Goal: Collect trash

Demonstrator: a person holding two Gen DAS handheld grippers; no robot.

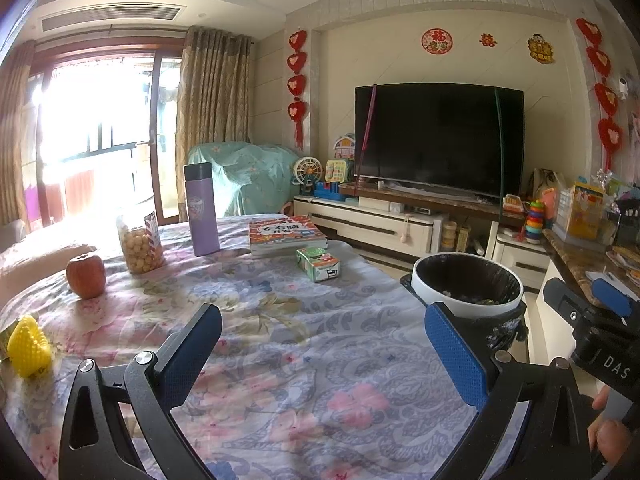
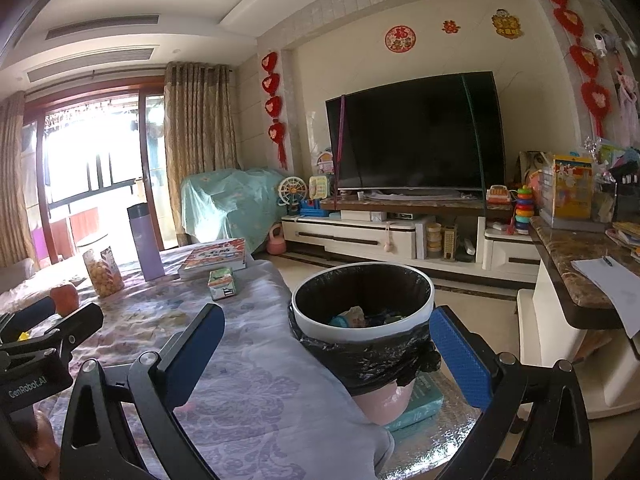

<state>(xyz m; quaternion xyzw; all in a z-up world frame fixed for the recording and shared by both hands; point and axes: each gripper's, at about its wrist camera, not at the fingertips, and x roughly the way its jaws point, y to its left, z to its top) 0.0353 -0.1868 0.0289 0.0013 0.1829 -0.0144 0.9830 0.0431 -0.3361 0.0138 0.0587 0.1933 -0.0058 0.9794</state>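
Both grippers are spread wide and empty: left gripper (image 1: 322,348), right gripper (image 2: 326,352); some trash is already seen in the bin (image 2: 362,280), which stands just off the table's right edge; a green carton (image 1: 318,265) near the right edge, beside the books (image 1: 286,236), is judged the likely remaining trash; apple (image 1: 85,275), jar (image 1: 140,245) and flask (image 1: 202,210) are grouped toward the far left corner; a yellow object (image 1: 29,347) at the left edge is shown clearly only by the left view; bin contents only by the right.
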